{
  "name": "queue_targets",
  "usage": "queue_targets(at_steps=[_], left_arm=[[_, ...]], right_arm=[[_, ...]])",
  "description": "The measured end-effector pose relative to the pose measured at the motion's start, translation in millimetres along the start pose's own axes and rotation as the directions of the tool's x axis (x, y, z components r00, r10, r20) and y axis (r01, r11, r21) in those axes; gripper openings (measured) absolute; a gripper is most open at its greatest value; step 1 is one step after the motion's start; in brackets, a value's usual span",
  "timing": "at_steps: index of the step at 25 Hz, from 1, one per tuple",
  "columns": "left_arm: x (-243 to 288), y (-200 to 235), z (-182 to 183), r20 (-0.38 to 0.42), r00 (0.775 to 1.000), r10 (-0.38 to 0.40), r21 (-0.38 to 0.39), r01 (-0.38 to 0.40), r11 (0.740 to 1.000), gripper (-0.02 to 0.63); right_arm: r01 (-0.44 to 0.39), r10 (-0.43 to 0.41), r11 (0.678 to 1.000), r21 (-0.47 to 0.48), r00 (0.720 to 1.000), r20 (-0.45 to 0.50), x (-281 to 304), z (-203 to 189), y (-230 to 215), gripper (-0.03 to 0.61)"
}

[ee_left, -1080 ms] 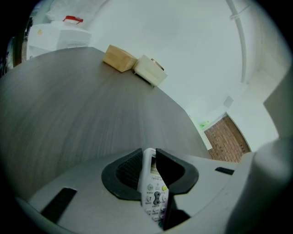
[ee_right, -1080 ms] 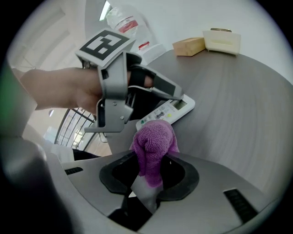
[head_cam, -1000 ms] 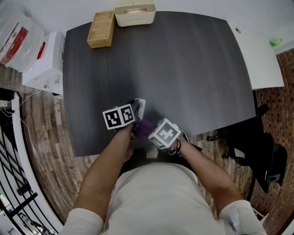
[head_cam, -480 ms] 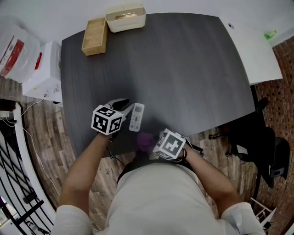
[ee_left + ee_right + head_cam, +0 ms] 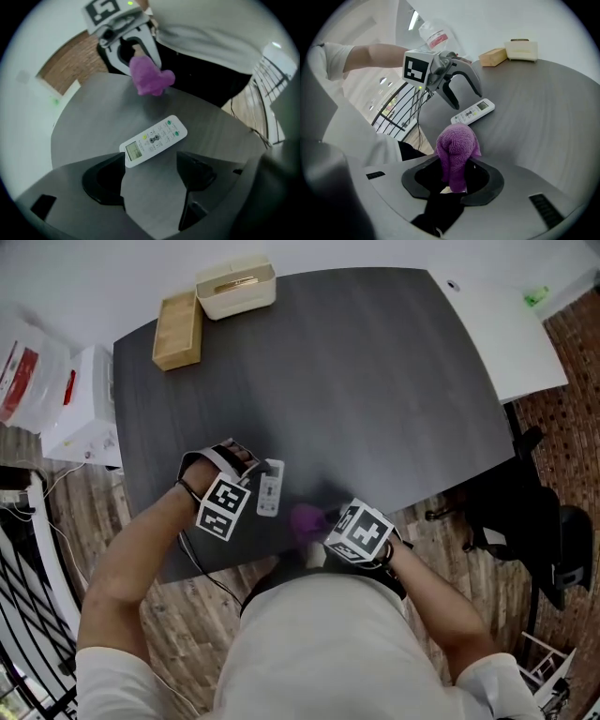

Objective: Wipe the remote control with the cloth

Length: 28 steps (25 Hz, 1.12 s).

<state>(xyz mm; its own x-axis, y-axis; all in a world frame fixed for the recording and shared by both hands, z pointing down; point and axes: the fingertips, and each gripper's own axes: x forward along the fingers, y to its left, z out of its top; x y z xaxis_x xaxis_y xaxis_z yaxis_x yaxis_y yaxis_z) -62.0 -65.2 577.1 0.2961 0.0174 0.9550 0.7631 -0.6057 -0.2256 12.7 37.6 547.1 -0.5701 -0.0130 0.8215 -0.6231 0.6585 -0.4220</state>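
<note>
Remote control lies flat and face up on the dark bench, close to the near edge and toward the near left corner. Its long axis runs from near edge to far edge, slightly slanted. The display end points to the far edge, the button end toward the person.

Left gripper is at the remote's left side and points steeply down. Its fingers stand wide and have just been opening. They grip nothing: bare bench shows between them. In the left gripper view the remote's display corner sits just at one fingertip; whether they touch, I cannot tell.

Right gripper is over the near edge, to the right of the remote. Its fingers are closed on a purple cloth. The cloth is bunched into a rounded wad that sticks out past the fingertips, just beside the remote's button end and not touching it.

Containers are at the far left corner. A wooden box lies with its long side running toward the far edge; contents not visible. Just beside it, nearer the middle of the far edge, is a cream container with a tan piece across its top; what it holds cannot be made out.
</note>
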Motion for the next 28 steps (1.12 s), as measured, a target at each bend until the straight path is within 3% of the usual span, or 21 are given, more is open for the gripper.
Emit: queue_targets(at_steps=[3,5,8,10,11,13,15,17,19,22,26,28], left_arm=[[9.5,6.4,4.7,-0.061,0.997,-0.042,0.217,0.054,0.975,0.324],[18.2,7.9,11.3,-0.083,0.994,-0.072,0.302,0.094,0.949,0.324],[29.1,5.0,21.8,-0.097,0.989,-0.113,0.344,0.140,0.929,0.324],[32.1,4.1,22.5,-0.108,0.986,-0.127,0.310,0.155,0.938,0.322],[32.5,5.8,20.8,-0.111,0.985,-0.130,0.254,0.155,0.955,0.322],[32.4,9.9,14.6,-0.122,0.984,-0.132,0.063,0.141,0.988,0.321],[31.1,10.2,7.9,-0.139,0.980,-0.139,-0.162,0.116,0.980,0.319],[29.2,6.0,5.0,-0.145,0.977,-0.159,-0.356,0.098,0.929,0.319],[28.0,0.5,6.9,-0.131,0.974,-0.182,-0.488,0.096,0.867,0.319],[28.2,-3.0,10.1,-0.104,0.976,-0.192,-0.607,0.091,0.789,0.318],[28.9,3.7,11.2,-0.062,0.988,-0.141,-0.744,0.048,0.666,0.316],[29.0,6.2,10.1,-0.057,0.991,-0.119,-0.781,0.030,0.624,0.316]], right_arm=[[0.010,-0.010,1.000,0.018,1.000,0.004,-2.2,-4.6,-2.7,0.121],[0.012,-0.013,0.999,0.031,1.000,0.009,-1.9,-7.4,-2.9,0.121],[0.012,-0.013,0.999,0.050,1.000,0.020,-1.5,-10.1,-3.9,0.121],[0.014,-0.015,0.998,0.062,1.000,0.028,-2.3,-12.5,-6.4,0.121],[0.018,-0.020,0.997,0.068,0.999,0.031,-3.0,-14.1,-8.5,0.121],[0.042,-0.045,0.995,0.090,0.998,0.037,-4.4,-16.4,-15.5,0.121],[0.079,-0.086,0.988,0.130,0.995,0.047,-5.3,-15.8,-26.9,0.121],[0.109,-0.122,0.976,0.190,0.991,0.057,-5.3,-13.5,-40.3,0.121],[0.122,-0.141,0.964,0.234,0.988,0.064,-3.7,-8.2,-51.7,0.121],[0.143,-0.163,0.959,0.246,0.984,0.067,3.0,8.3,-65.3,0.121],[0.158,-0.177,0.947,0.281,0.983,0.043,16.7,22.8,-70.7,0.121],[0.154,-0.171,0.948,0.277,0.985,0.038,20.6,25.4,-64.5,0.121]])
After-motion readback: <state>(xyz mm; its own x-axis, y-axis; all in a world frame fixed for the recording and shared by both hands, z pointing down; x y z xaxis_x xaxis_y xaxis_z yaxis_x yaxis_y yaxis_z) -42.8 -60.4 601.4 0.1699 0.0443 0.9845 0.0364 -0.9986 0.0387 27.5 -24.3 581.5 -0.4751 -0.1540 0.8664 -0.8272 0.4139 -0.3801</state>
